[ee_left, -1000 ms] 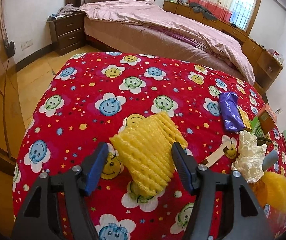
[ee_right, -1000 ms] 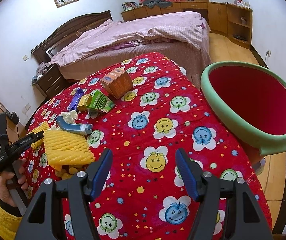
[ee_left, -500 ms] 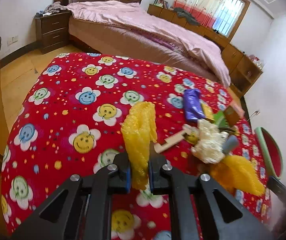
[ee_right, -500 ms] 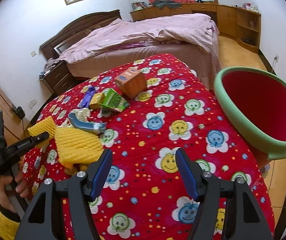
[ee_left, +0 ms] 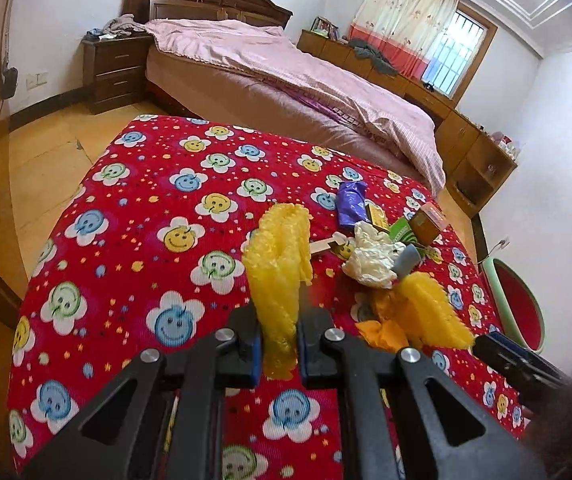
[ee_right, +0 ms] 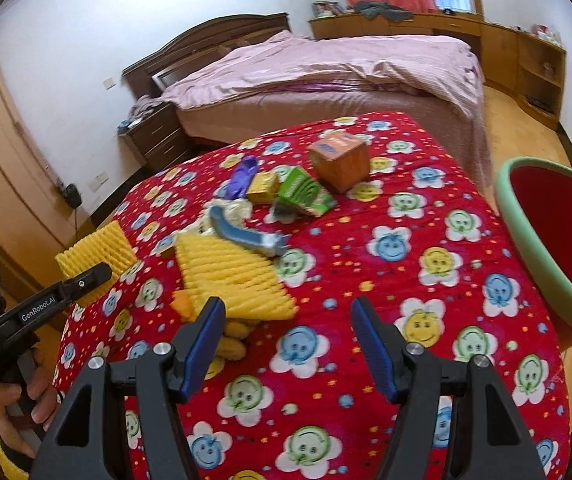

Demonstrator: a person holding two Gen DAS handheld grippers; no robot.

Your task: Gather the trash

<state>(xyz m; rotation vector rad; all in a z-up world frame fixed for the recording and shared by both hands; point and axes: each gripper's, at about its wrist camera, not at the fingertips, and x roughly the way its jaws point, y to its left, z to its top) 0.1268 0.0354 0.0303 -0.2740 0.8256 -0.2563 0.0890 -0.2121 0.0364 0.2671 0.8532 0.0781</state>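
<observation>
My left gripper (ee_left: 279, 350) is shut on a yellow foam net sleeve (ee_left: 280, 264) and holds it above the red smiley-flower cloth; it also shows in the right wrist view (ee_right: 96, 254). My right gripper (ee_right: 286, 340) is open and empty, just in front of a second yellow foam net (ee_right: 234, 280) lying on the cloth. A green bin with a red inside (ee_right: 554, 240) stands at the right, off the table edge. Behind the net lie a blue-grey tube (ee_right: 246, 236), crumpled white plastic (ee_left: 372, 260), a purple wrapper (ee_left: 350, 202), a green box (ee_right: 306, 196) and an orange box (ee_right: 340, 160).
The red cloth (ee_left: 146, 208) covers a table with rounded edges. A bed with a pink cover (ee_left: 286, 76) stands beyond it. A nightstand (ee_left: 114, 72) sits at the back left and wooden cabinets (ee_left: 474, 152) along the right wall.
My left gripper closed on the yellow foam net and lifted it off the cloth. My right gripper moved closer to the second yellow net, still open.
</observation>
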